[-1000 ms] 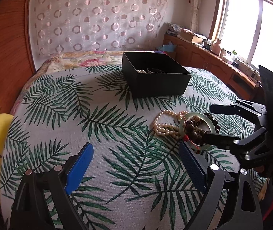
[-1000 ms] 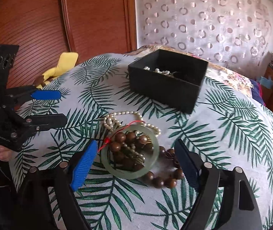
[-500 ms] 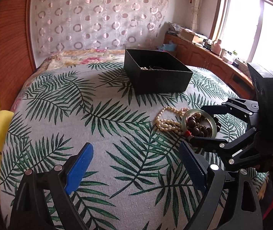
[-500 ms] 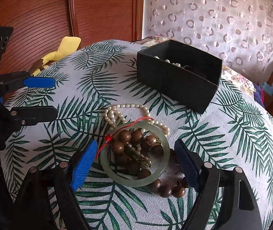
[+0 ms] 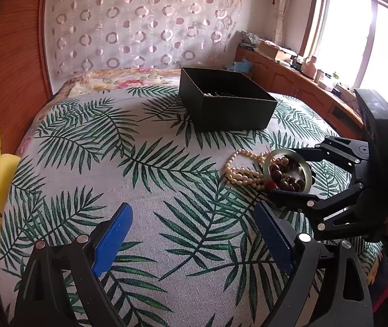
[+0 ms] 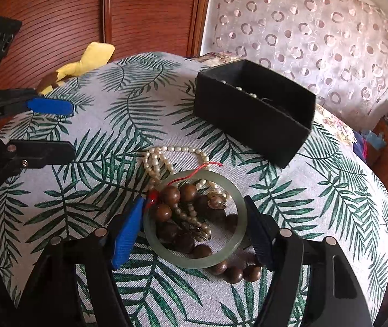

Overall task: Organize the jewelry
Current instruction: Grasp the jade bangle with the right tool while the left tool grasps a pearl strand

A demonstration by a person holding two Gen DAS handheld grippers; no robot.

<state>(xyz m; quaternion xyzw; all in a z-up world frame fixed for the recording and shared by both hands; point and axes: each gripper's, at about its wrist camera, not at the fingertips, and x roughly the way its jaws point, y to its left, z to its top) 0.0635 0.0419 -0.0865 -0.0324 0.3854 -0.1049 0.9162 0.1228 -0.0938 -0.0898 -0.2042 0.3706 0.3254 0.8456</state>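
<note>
Just in front of the black box on the bed, the green bangle lies over brown beads and pearls. The right hand-held gripper straddles it, jaws just closing, pads beside the rim but apparently not yet pressing. The left hand-held gripper, well left of the box, hangs wide open, empty.

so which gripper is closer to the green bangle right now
Right. The right gripper straddles the green bangle, its jaws just closing in with one finger on each side. The left gripper hangs open over bare bedspread, well off.
</note>
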